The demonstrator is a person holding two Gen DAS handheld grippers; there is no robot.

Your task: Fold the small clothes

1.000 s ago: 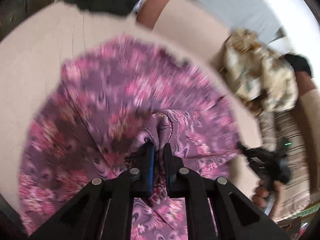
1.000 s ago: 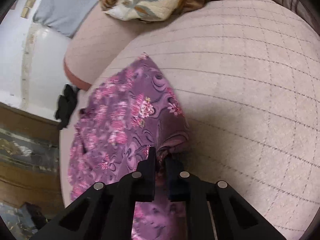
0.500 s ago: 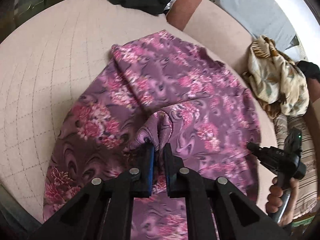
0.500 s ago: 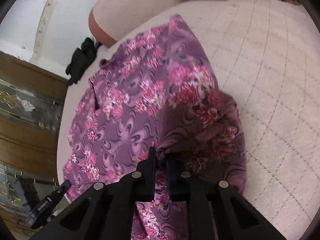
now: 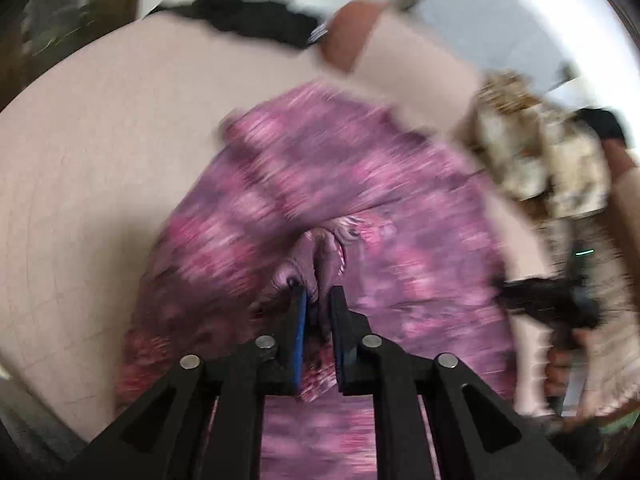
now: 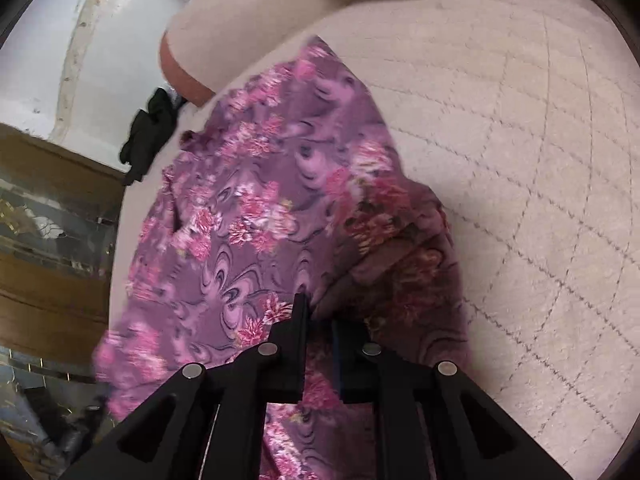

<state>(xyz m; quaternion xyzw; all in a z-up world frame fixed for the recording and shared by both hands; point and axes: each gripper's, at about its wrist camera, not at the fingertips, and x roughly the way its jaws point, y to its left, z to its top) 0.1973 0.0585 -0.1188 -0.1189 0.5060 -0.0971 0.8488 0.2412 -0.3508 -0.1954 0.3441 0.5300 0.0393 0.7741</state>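
One purple floral garment (image 5: pixel 360 184) lies spread on a quilted beige cushion (image 6: pixel 520 140). Two grippers, left (image 5: pixel 318 300) and right (image 6: pixel 320 312), each pinch a bunched fold of it, jaws narrow.

left gripper (image 5: pixel 319 300) pinching purple floral cloth (image 5: pixel 384 216) | cloth on beige quilted bed (image 5: pixel 80 200) | right gripper (image 5: pixel 508 292) beside
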